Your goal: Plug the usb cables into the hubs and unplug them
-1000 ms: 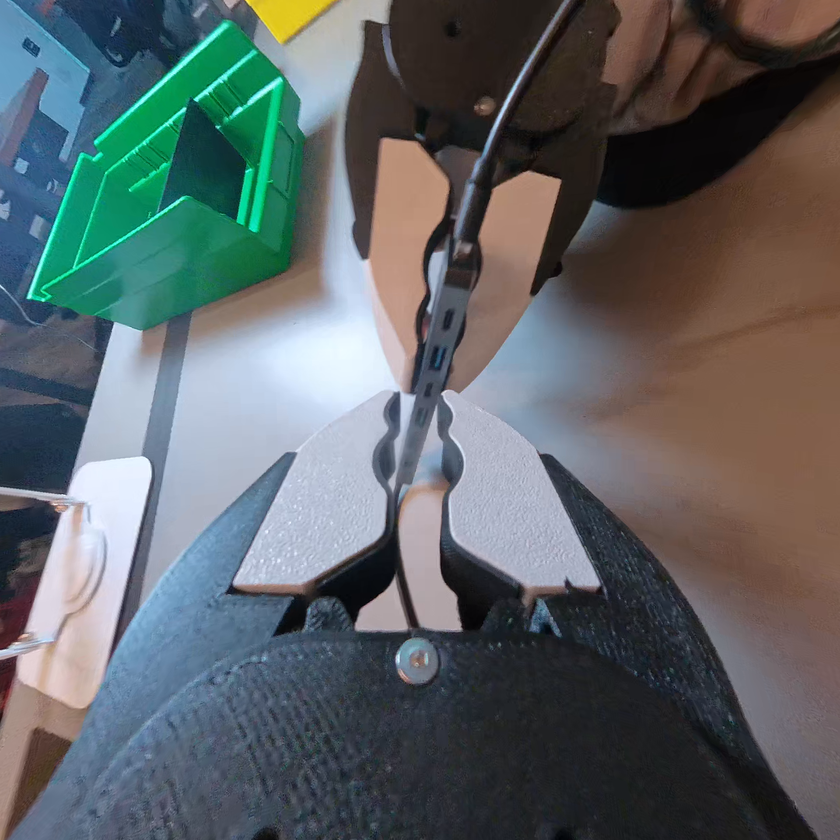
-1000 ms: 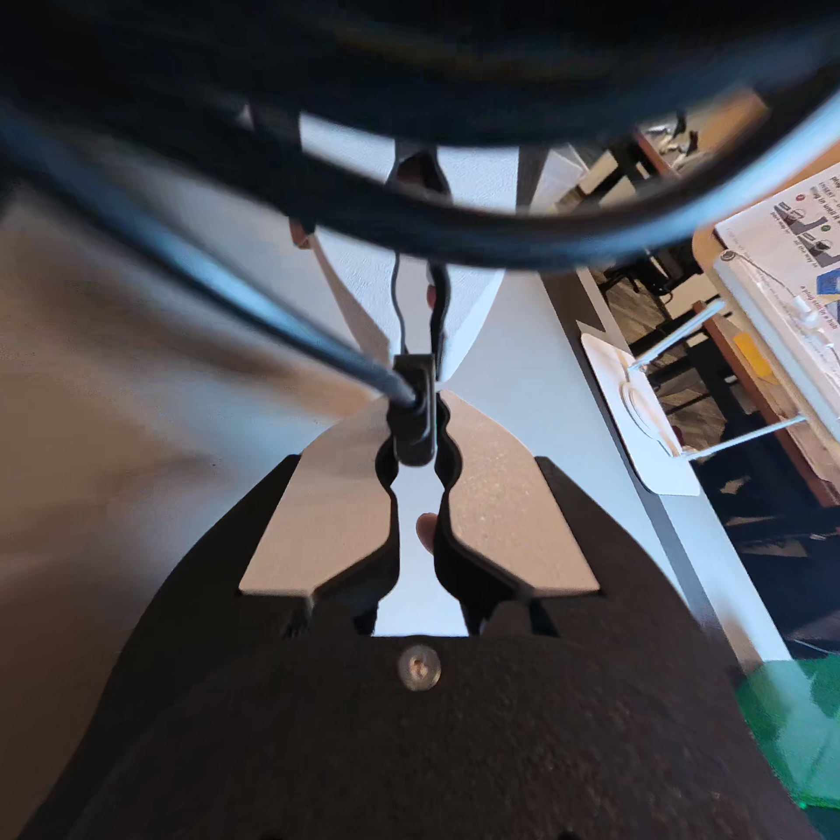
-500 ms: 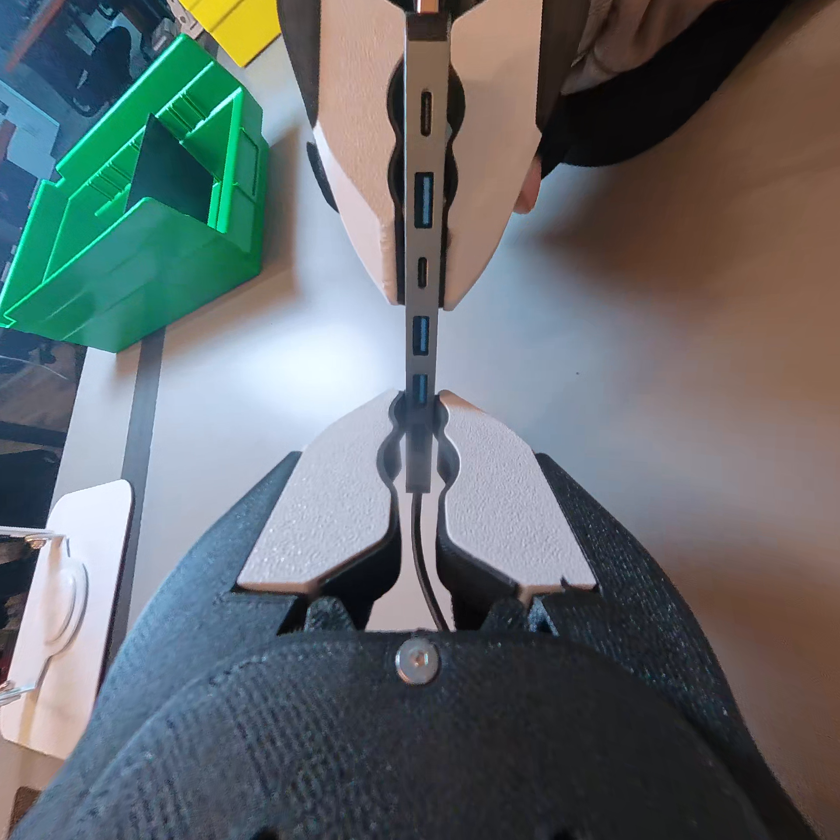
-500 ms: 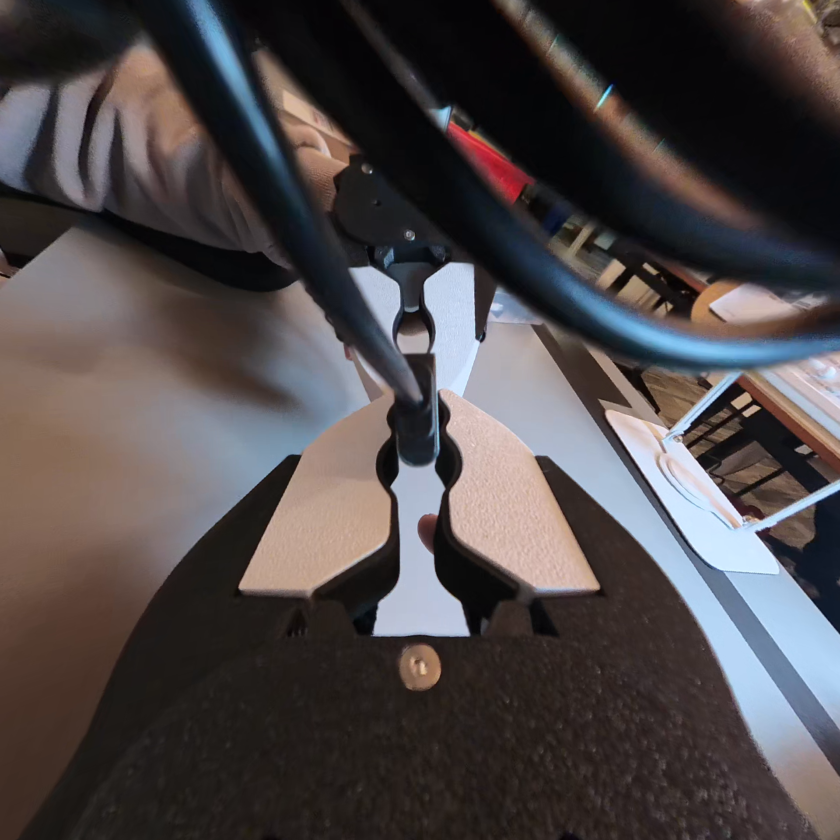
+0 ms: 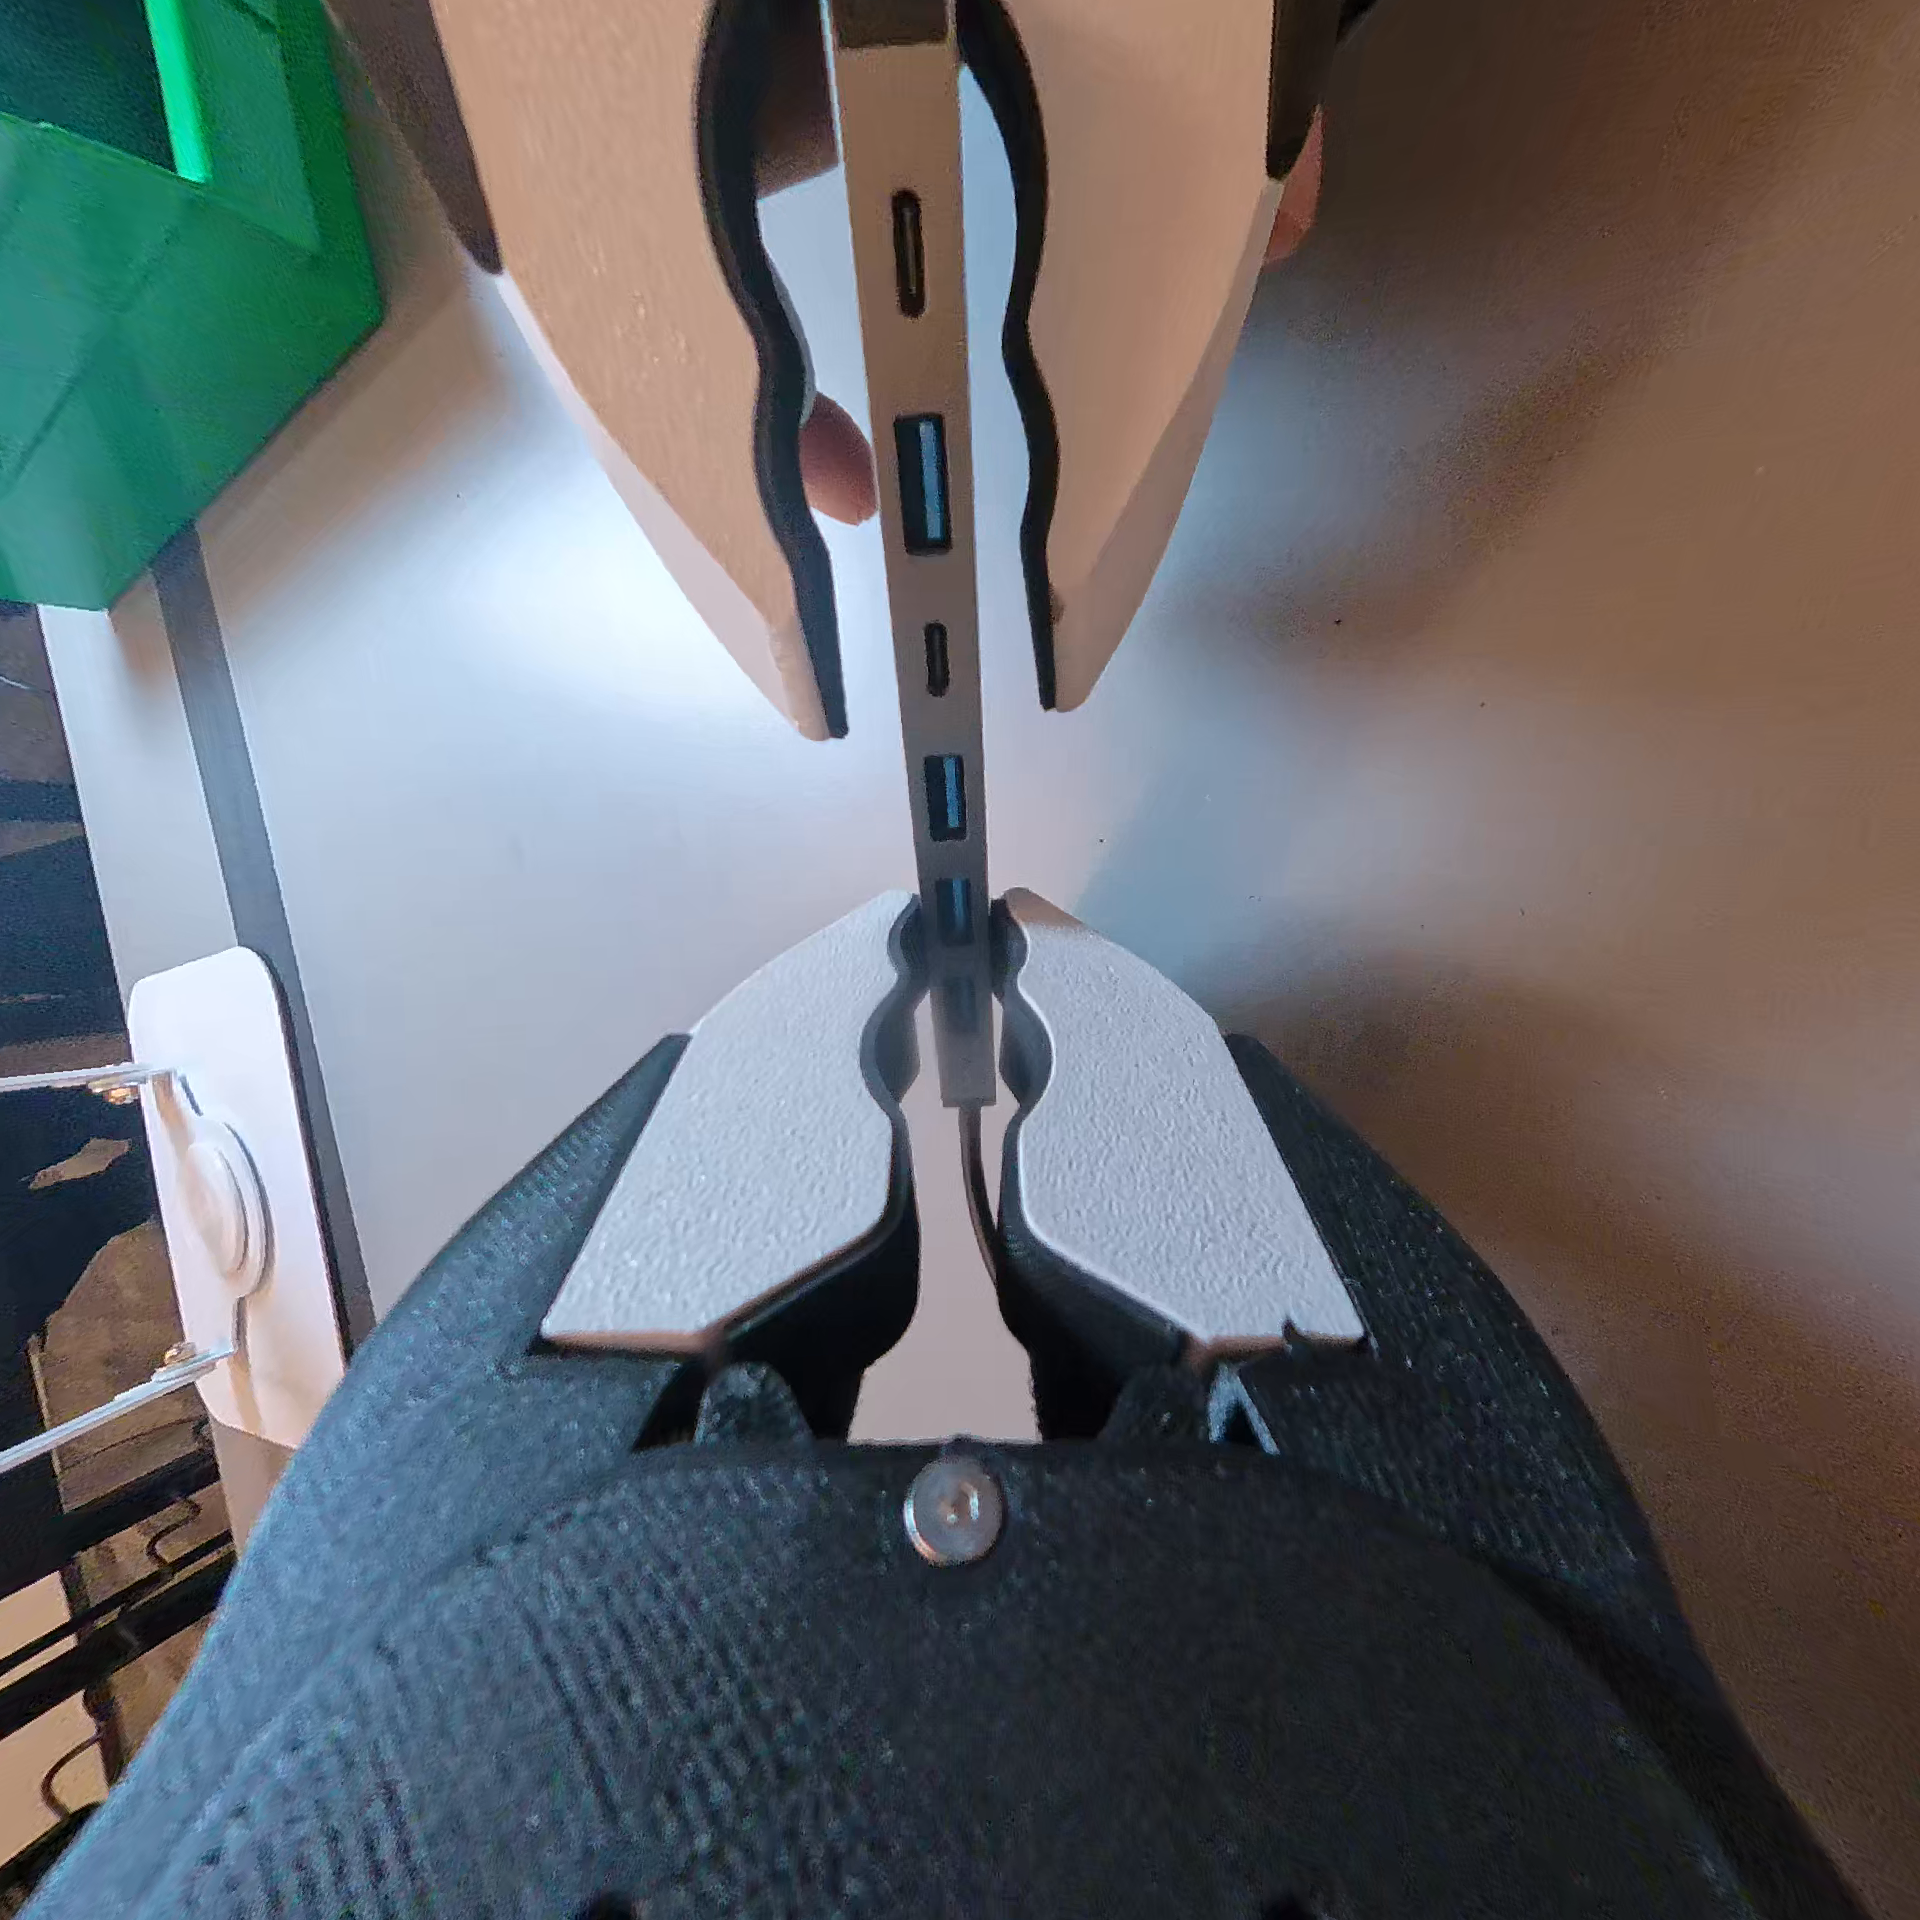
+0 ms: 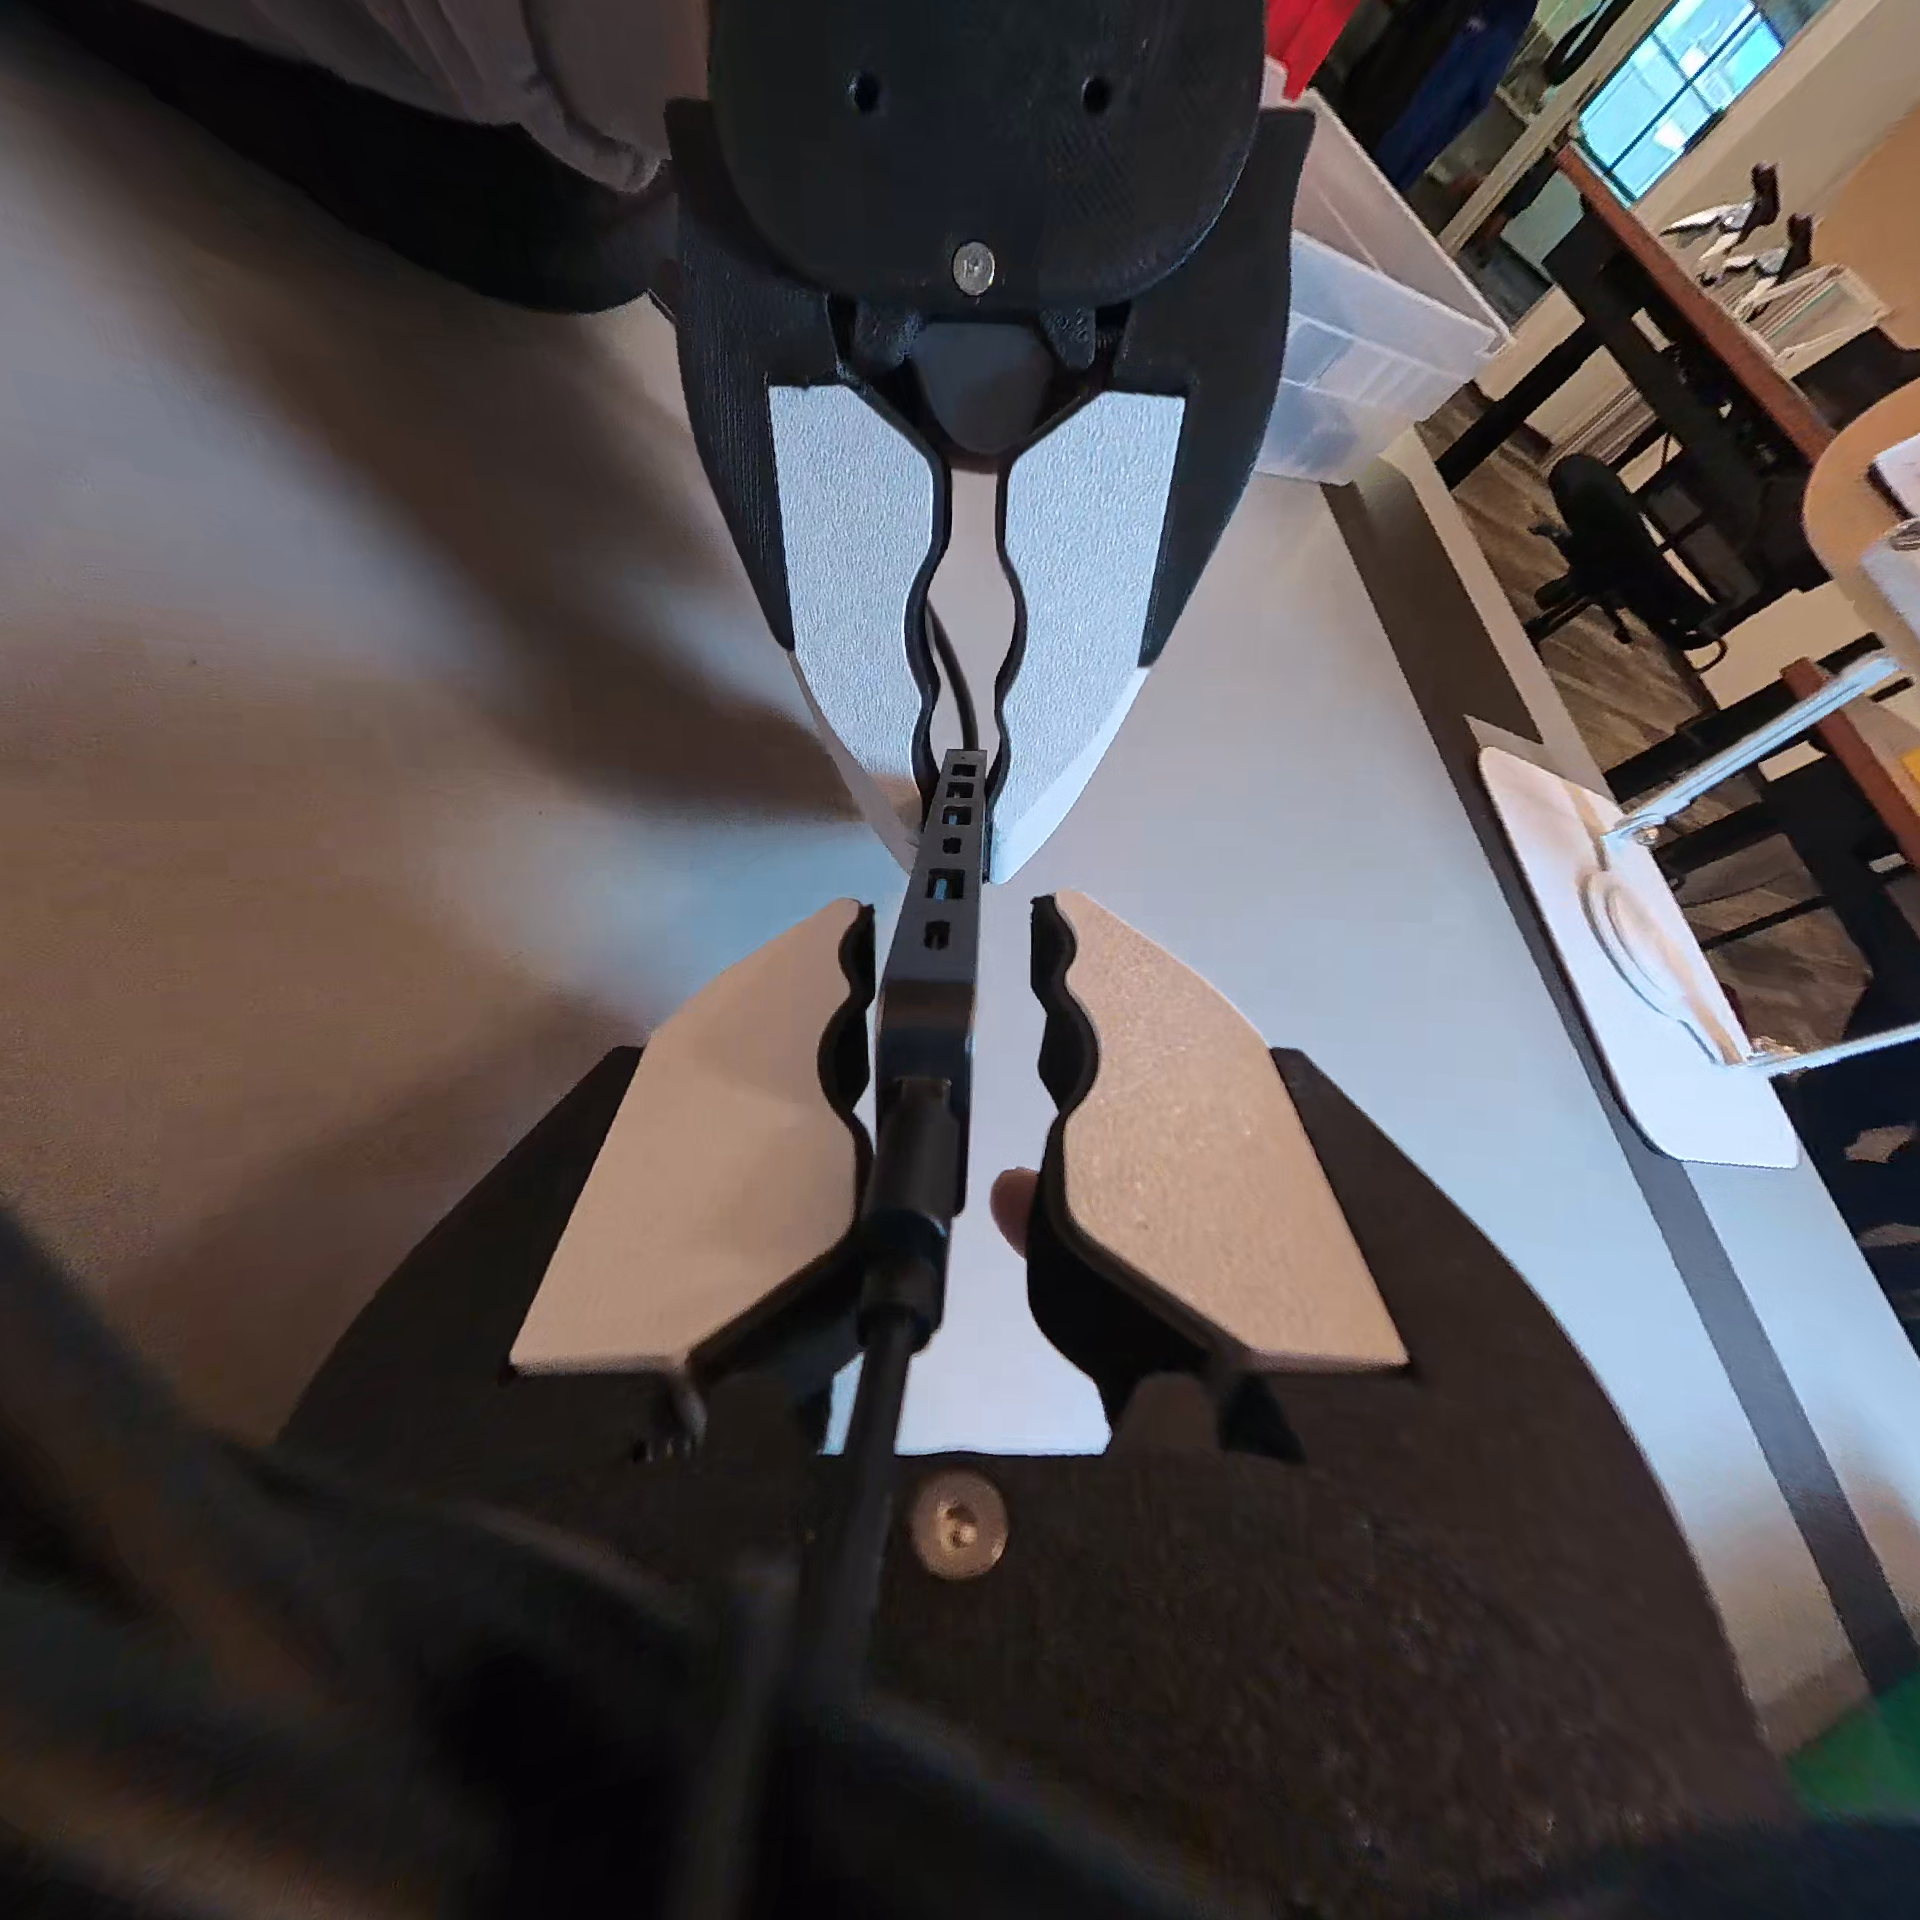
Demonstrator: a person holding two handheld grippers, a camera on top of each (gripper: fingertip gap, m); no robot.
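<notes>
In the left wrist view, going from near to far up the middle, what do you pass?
Left tool, shut on the near end of the USB hub → the hub's row of ports, running away from the camera → right tool, fingers apart either side of the hub's far part.

The right gripper [image 6: 951,914] now stands open around the hub [image 6: 930,997], where a second ago it pinched the cable plug [image 6: 914,1153]. The plug sits in the hub's near end, and the cable loops have dropped from view.
</notes>
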